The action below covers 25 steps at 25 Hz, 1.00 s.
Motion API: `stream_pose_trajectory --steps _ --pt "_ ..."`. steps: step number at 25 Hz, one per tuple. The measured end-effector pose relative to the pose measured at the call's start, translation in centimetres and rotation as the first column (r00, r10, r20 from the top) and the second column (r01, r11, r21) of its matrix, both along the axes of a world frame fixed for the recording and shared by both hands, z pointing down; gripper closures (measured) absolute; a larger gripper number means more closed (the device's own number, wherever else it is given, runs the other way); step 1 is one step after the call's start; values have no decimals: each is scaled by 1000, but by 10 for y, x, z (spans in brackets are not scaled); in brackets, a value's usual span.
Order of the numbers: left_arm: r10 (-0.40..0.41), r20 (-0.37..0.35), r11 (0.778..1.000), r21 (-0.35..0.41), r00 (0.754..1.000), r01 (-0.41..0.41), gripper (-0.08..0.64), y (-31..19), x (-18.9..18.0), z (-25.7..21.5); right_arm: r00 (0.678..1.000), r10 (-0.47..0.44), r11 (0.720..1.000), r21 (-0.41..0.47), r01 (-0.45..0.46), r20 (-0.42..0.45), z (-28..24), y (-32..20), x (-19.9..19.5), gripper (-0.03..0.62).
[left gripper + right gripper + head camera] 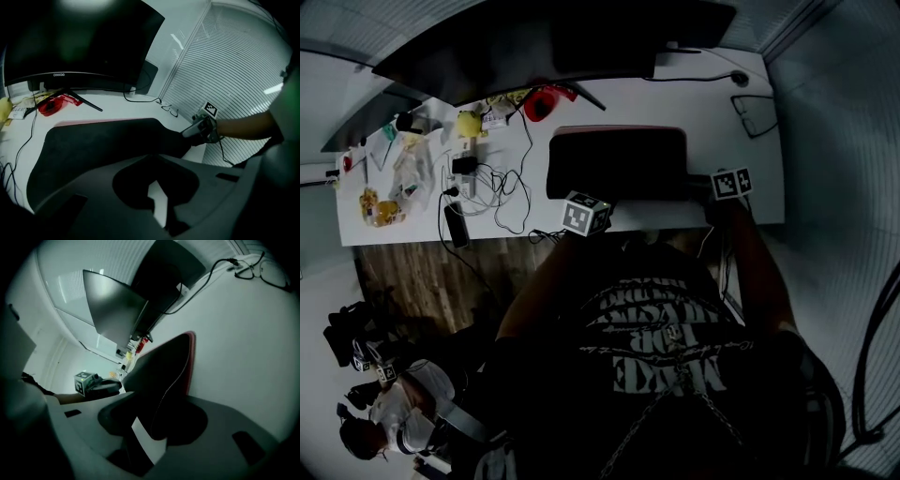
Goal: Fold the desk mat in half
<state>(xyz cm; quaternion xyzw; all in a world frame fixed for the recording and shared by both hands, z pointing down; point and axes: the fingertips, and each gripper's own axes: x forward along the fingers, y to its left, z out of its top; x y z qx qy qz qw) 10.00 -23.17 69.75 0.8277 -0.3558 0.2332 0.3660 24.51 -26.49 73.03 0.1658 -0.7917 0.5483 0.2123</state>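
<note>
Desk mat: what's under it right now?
Under the desk mat, only a red strip shows along its far edge, with white desk around it. Whatever else lies beneath is covered by the black top.

Head view looks steeply down on the desk [722,112] — both gripper views, low and close, apparently share the mat [93,140].

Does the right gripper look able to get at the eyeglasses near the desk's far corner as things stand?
Probably yes: only bare desk lies between the right gripper and the eyeglasses, though the desk mat corner sits between its open fingers.
</note>
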Motion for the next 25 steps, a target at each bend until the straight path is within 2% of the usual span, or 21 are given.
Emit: stream_pose_trajectory --steps 1,3,6,7,8,9,10,13,16,18,20,21,23,25 --pt "1 8 1000 0 1000 -1 554 2 -2 -4 1000 8 1000 14 -9 27 -4 -4 -4 441" --pt "-19 -2 1000 15 1000 19 554 1 -6 -17 1000 -3 999 53 3 16 -3 -11 -8 457" --pt "-50 -26 997 57 998 52 554 -8 -14 -39 993 -45 987 152 61 -105 6 -23 -16 451" --pt "-51 -25 996 70 998 52 554 -9 -17 -46 985 -50 973 213 85 -165 6 -26 -20 451" --pt "-46 -16 995 83 999 47 554 -9 -22 -51 971 -49 948 294 119 -234 4 -28 -23 451" --pt "-35 1 994 100 999 35 554 -9 -27 -55 953 -43 907 388 163 -300 -1 -29 -27 472" --pt "-19 22 992 123 1000 16 553 -10 -32 -60 936 -30 852 481 207 -350 -11 -29 -33 524" --pt "40 71 976 212 997 -54 552 -22 -46 -86 918 -10 664 684 303 -397 -65 -18 -61 568" --pt "96 79 946 303 992 -116 479 -35 -54 -121 887 -35 460 781 423 -460 -105 11 -90 574" --pt "133 101 913 375 986 -162 436 -43 -59 -144 862 -39 361 797 484 -506 -120 25 -104 574" --pt "183 162 861 450 970 -238 407 -46 -65 -164 832 -33 285 793 538 -553 -125 32 -114 574" --pt "219 200 830 476 955 -290 395 -45 -66 -171 818 -32 256 786 562 -574 -126 36 -118 574" --pt "308 277 761 503 910 -411 372 -37 -64 -179 801 -40 220 777 590 -597 -128 41 -126 574" --pt "394 345 690 501 852 -522 332 -32 -59 -176 797 -44 203 775 598 -603 -132 41 -133 574"
